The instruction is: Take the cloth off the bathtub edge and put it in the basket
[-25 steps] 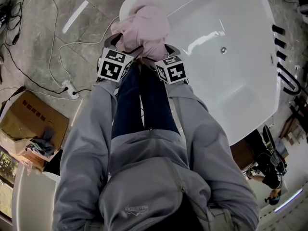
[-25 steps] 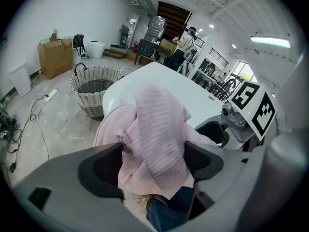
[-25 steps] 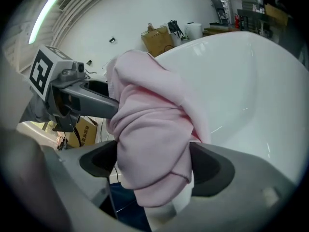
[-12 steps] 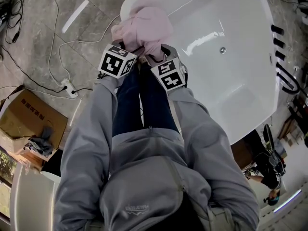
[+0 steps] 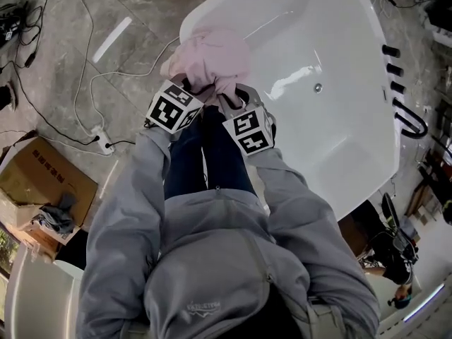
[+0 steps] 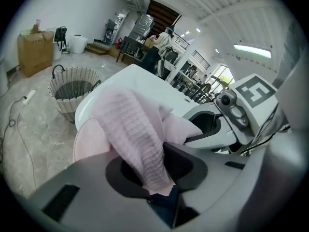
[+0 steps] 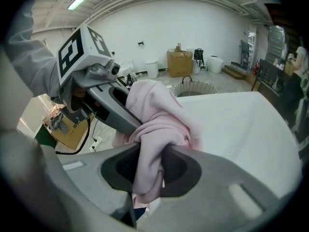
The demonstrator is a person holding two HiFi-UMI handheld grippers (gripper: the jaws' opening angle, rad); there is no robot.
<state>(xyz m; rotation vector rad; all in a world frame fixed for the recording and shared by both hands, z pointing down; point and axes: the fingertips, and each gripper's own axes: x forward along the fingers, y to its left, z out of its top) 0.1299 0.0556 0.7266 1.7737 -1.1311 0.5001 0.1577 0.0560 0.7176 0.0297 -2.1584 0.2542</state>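
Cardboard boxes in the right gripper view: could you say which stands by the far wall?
The tall upright box; the other box lies low at left, much nearer.

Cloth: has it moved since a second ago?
Yes. The cloth has bunched and risen from the bathtub rim toward the camera; left gripper and right gripper jaws have just been closing on it.

Cardboard box (image 5: 44, 181), power strip (image 5: 100, 139)
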